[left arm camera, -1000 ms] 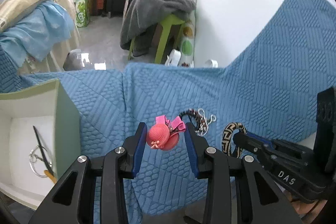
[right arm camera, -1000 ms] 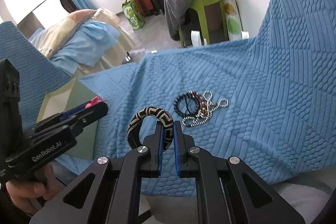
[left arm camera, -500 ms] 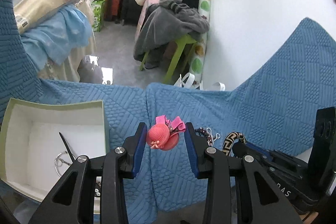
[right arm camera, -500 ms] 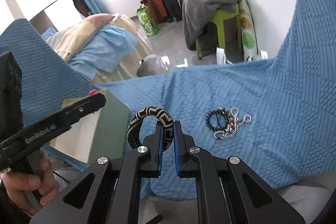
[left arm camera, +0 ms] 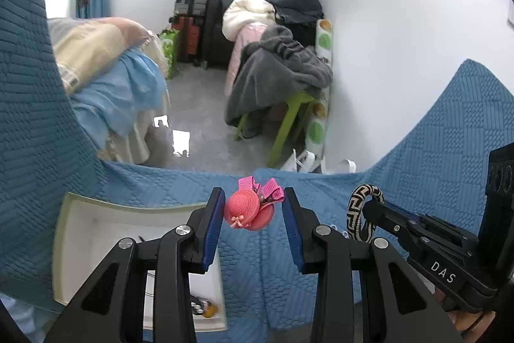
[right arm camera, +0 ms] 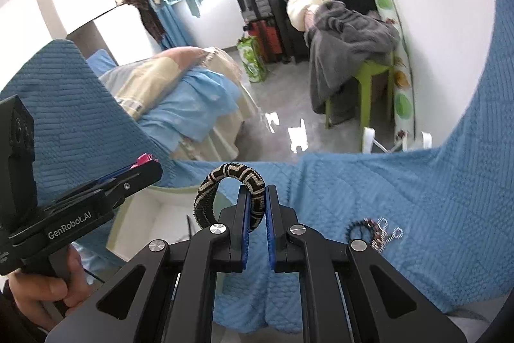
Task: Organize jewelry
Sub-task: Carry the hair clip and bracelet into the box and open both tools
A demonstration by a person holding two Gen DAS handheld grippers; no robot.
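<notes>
Here, from left: the open white cardboard box with pale green rim (left arm camera: pixel 61 246) waits on the blue quilted cover (left arm camera: pixel 433 182), while the left gripper (left arm camera: pixel 252 214) clasps a coral-pink hat-shaped hair clip with a pink bow (left arm camera: pixel 247 209) just past the box's right edge. The right gripper (right arm camera: pixel 257 214) pinches a black-and-cream woven bangle (right arm camera: pixel 225 179). Each likely should shift left until squarely over the box, then lower before parting its fingers; a beaded bracelet and silver chain (right arm camera: pixel 372 229) lie on the cover at right.

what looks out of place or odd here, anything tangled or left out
Yes: a tangle of beaded bracelets and chain lies heaped on the blue cover, outside the box. The clip in the left gripper and bangle in the right gripper look intact.
</notes>
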